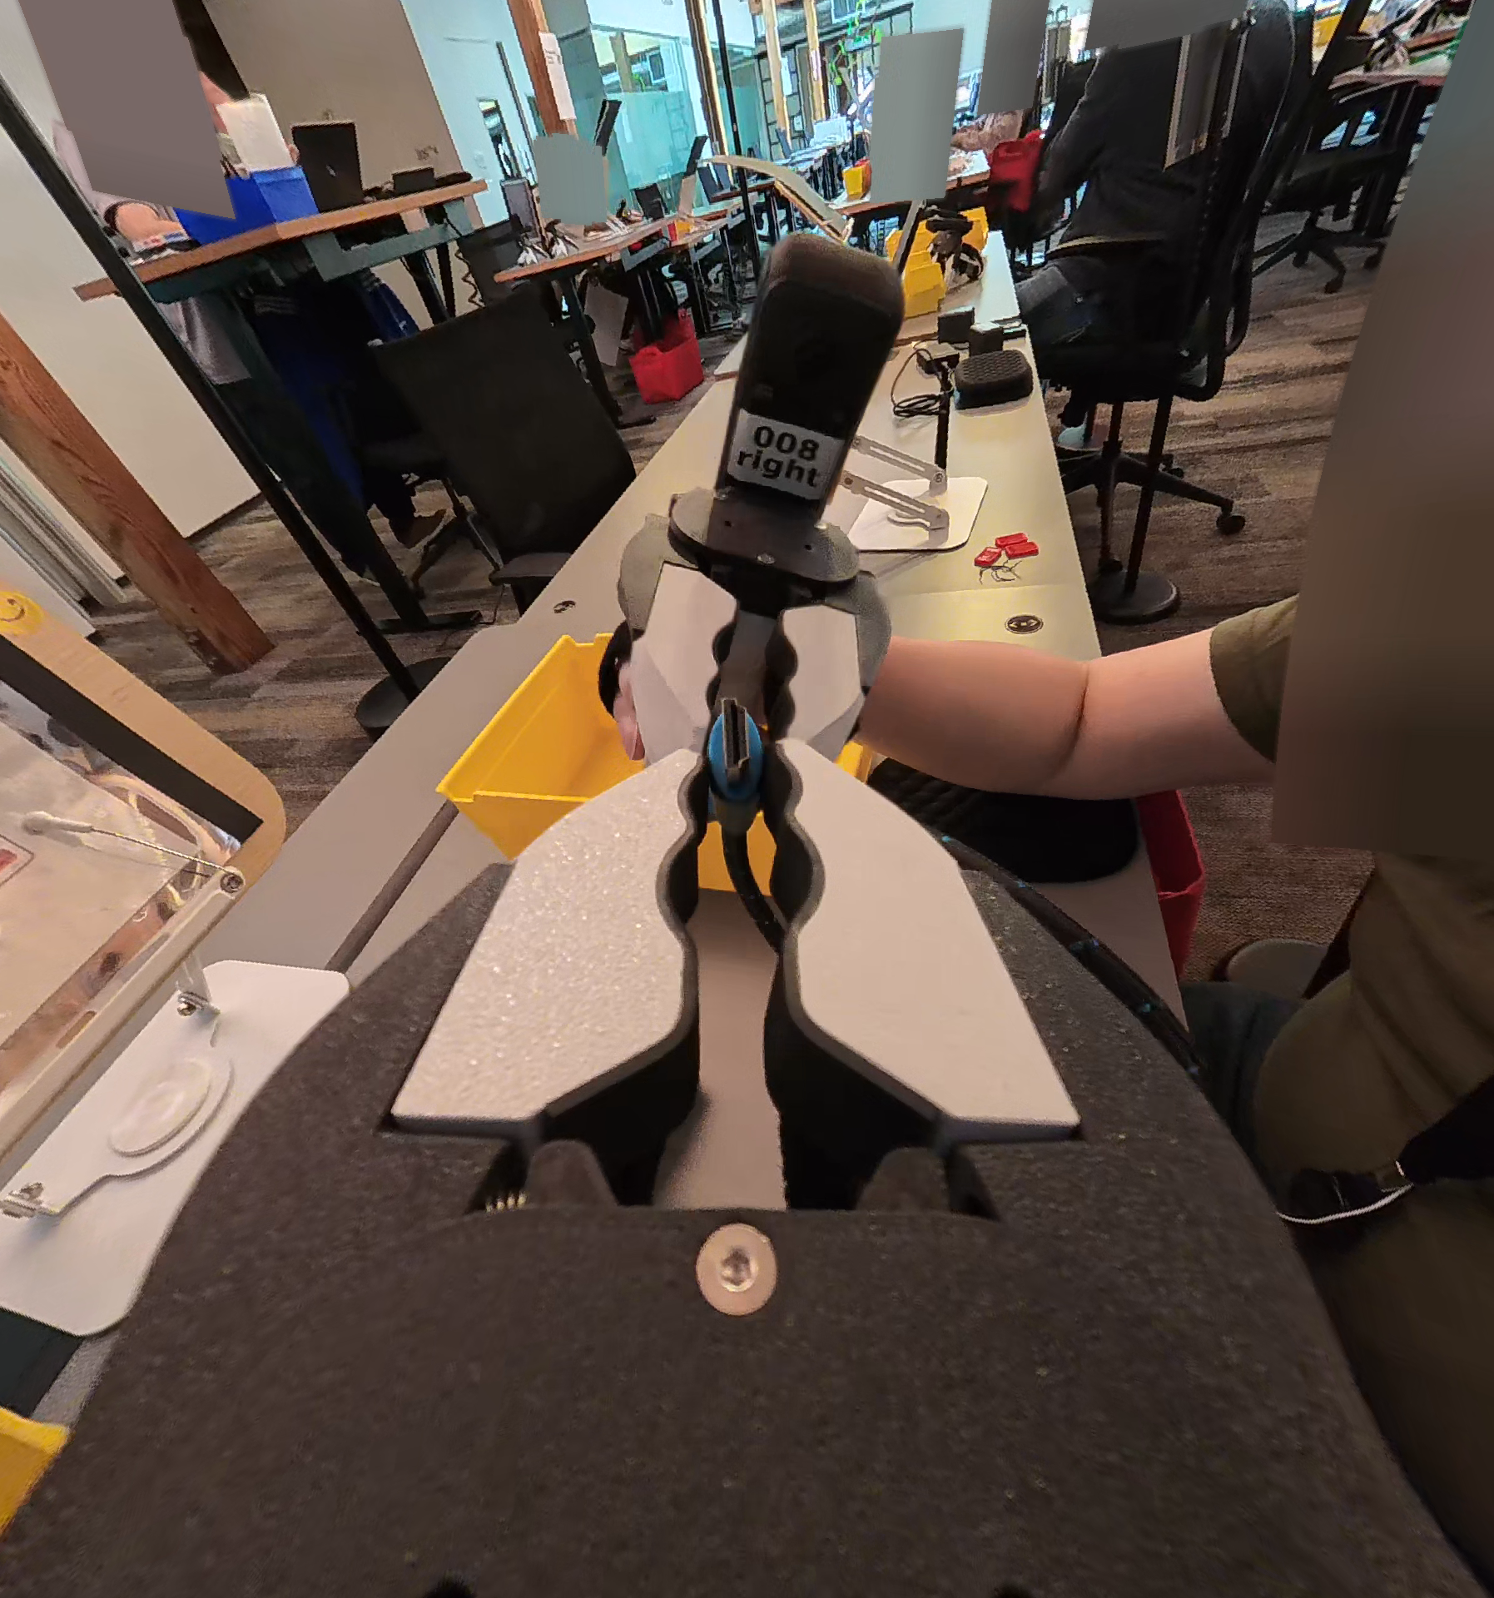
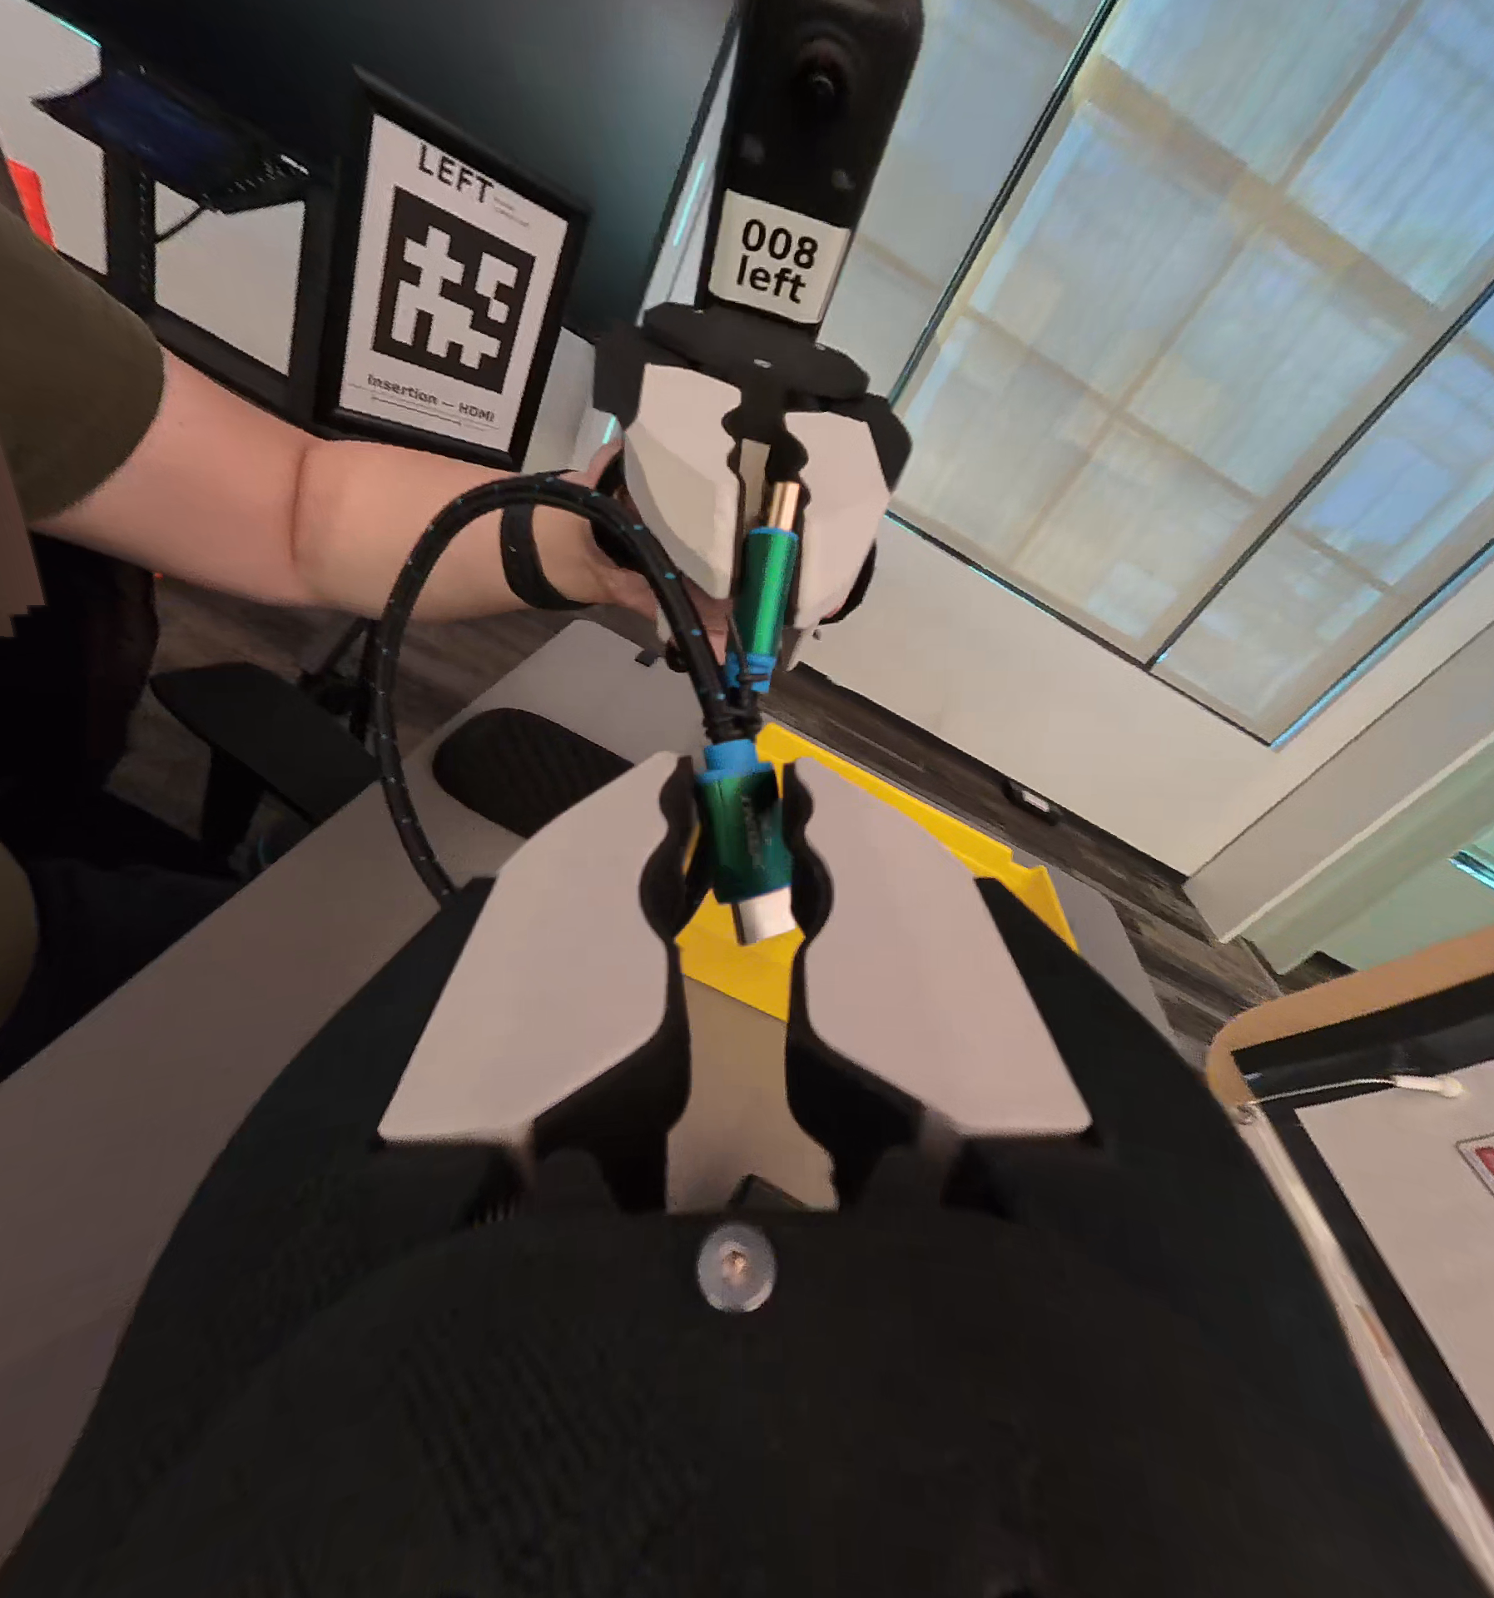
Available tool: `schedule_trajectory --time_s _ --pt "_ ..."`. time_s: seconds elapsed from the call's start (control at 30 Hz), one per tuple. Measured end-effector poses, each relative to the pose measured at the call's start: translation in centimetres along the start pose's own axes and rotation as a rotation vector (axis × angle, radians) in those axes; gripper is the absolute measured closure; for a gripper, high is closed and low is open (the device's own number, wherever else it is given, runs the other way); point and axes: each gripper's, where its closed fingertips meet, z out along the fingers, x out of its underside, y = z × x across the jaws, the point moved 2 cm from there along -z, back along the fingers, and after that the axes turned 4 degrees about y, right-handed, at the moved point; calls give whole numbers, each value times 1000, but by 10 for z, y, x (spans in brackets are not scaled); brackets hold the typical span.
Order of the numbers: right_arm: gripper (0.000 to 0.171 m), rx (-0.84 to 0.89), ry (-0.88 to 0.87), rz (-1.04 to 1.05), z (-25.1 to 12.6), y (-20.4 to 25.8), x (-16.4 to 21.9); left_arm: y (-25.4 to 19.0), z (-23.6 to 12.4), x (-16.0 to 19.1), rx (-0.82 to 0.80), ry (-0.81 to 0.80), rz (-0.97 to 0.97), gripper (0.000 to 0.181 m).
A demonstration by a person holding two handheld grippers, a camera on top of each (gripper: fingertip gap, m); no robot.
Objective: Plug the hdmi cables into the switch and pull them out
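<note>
My left gripper (image 1: 734, 770) is shut on an HDMI plug (image 1: 730, 744) with a blue collar and a metal tip. Its black braided cable (image 1: 753, 891) runs back between my fingers. My right gripper (image 2: 730, 765) is shut on a green HDMI plug (image 2: 739, 839) whose silver tip points back at the camera. The two grippers face each other tip to tip above the grey table (image 1: 985, 605). The right wrist view shows the left gripper (image 2: 760, 640) holding another green plug (image 2: 765, 588), with the cable (image 2: 397, 692) looping out to the left. No switch shows in either view.
A yellow bin (image 1: 544, 761) sits on the table under the grippers and also shows in the right wrist view (image 2: 899, 821). A clear stand on a white base (image 1: 120, 1081) is at the left. A black pad (image 1: 1002, 821), a framed marker card (image 2: 449, 285) and the person's forearm (image 1: 1028, 718) are close by. The grippers are tip to tip, or close to it.
</note>
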Motion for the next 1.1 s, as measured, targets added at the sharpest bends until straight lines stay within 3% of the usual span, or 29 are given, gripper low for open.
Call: schedule_trajectory --time_s 0.33,0.5,0.8,0.93,0.97,1.03,1.1 --pt "154 50 112 -78 6 0 6 2 3 4 -41 32 -10 170" --pt "154 88 214 -96 0 -9 21 9 -15 -15 -93 -129 -46 171" --pt "155 12 277 8 -9 -13 41 23 -50 -26 -179 -246 -64 171" --pt "154 -109 274 71 -8 1 46 20 -48 -23 -109 -277 -75 170" --pt "152 -149 237 96 -9 5 44 17 -43 -19 -83 -264 -73 170" --pt "120 -181 132 171 -13 3 34 11 -31 -12 -32 -234 -64 171" --pt "118 -173 0 257 -17 -7 19 6 -20 -4 9 -199 -67 170"
